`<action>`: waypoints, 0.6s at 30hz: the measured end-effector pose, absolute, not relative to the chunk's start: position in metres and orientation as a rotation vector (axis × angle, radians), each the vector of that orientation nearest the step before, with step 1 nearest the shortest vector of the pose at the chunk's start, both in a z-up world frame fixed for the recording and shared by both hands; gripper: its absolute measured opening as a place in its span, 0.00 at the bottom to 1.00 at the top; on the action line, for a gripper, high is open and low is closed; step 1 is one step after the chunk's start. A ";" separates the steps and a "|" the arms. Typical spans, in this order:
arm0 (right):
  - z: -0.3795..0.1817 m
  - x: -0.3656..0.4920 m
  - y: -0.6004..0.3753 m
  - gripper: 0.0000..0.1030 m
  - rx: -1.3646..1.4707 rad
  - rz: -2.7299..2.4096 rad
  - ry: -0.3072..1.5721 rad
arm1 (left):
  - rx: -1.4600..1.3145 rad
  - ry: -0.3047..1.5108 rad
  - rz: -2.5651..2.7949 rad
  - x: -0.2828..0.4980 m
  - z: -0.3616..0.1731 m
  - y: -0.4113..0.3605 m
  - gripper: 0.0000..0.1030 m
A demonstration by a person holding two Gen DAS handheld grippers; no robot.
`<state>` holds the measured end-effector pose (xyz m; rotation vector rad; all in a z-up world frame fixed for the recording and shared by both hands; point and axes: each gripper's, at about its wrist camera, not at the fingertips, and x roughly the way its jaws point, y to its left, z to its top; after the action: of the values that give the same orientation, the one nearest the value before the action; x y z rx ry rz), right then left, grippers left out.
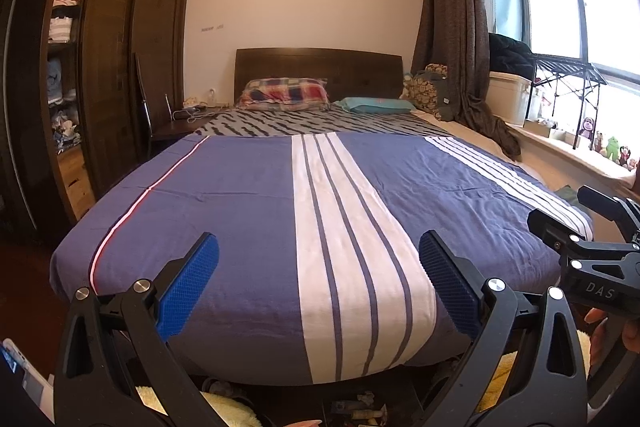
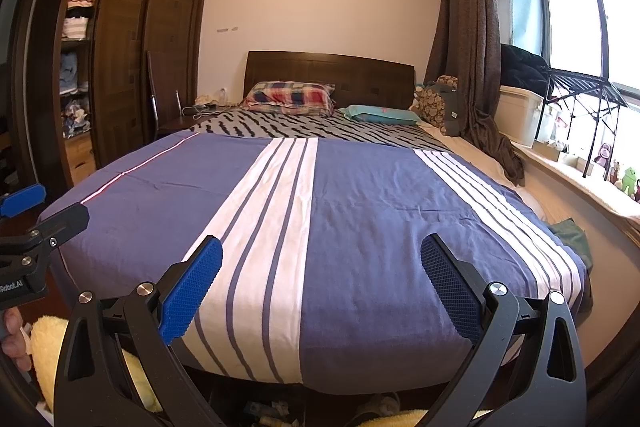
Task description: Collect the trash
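Small pieces of litter (image 1: 360,409) lie on the dark floor at the foot of the bed, also low in the right wrist view as litter (image 2: 266,411); I cannot tell what they are. My left gripper (image 1: 319,241) hangs open over the foot of the blue striped bedspread (image 1: 240,211), with nothing between its blue pads. My right gripper (image 2: 322,241) is open and empty over the same bedspread (image 2: 380,219). Each shows in the other's view: the right gripper (image 1: 580,227) at the right edge, the left gripper (image 2: 44,209) at the left edge.
A fluffy yellow cloth (image 2: 44,343) lies on the floor under the grippers. A dark wardrobe (image 1: 116,67) with open shelves stands left, with a nightstand (image 1: 180,125) past it. Pillows (image 1: 286,93) lie at the headboard. A green cloth (image 2: 572,231) and a toy-lined window ledge (image 2: 580,179) are right.
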<state>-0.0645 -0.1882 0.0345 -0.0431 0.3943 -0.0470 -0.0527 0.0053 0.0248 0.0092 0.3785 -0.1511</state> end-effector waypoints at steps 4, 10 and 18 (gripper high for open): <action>0.034 -0.065 -0.188 0.97 -0.043 -0.047 0.395 | 0.011 0.365 -0.172 -0.056 0.025 0.005 0.92; 0.034 -0.065 -0.189 0.97 -0.042 -0.048 0.395 | 0.008 0.365 -0.179 -0.057 0.025 0.006 0.92; 0.034 -0.065 -0.190 0.97 -0.042 -0.049 0.396 | 0.006 0.387 -0.202 -0.055 0.027 0.007 0.92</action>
<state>-0.0646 -0.1895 0.0342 -0.0418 0.3958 -0.0487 -0.0552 0.0068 0.0272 0.0059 0.3866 -0.2023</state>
